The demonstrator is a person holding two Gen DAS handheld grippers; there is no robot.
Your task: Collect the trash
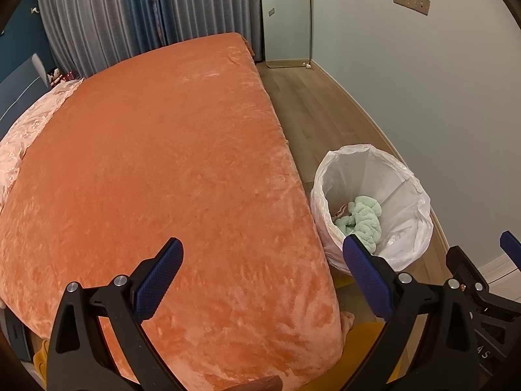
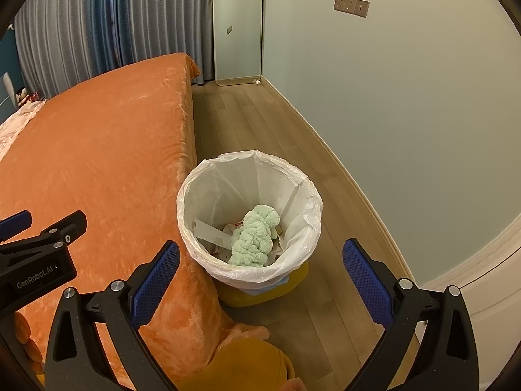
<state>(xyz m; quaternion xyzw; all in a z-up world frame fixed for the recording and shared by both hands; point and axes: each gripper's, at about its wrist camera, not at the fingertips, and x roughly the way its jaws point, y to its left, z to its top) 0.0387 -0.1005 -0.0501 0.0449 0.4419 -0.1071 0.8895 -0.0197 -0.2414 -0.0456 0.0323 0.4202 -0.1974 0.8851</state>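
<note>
Right wrist view, nearest first: right gripper point(image 2: 260, 280), jaws spread wide w/ nothing between them, hangs just above and short of the trash bin point(image 2: 195, 195), which stands on the wood floor point(image 2: 260, 120) touching the edge of the bed point(image 2: 97, 150). Bin wears a thin white plastic liner point(image 2: 306, 208) over a yellow base. Inside: a mint-green fluffy yarn bundle point(image 2: 252, 236), a white paper tag point(image 2: 210, 233) and crumpled scraps beneath.

Left gripper point(image 1: 263, 280), jaws likewise wide open and empty, hovers over the near corner of the orange plush bedspread; no loose trash shows on the bed in either view.

Handling, as a judgement: yarn bundle looks soft, light, compressible, so pinch across its thick middle. Tag is thin and flat, best taken by a lifted edge. Liner seems slippery and easy to tear, so gather at the rolled rim.

Views differ: right wrist view looks straight down into the bin and shows the tag, the scraps and the yellow base; left wrist view catches only the yarn, but takes in most of the bed, incl. a pink quilt point(image 1: 26, 130) at its far side. Beyond: grey curtains point(image 1: 114, 16), leaning mirror point(image 1: 286, 16).
</note>
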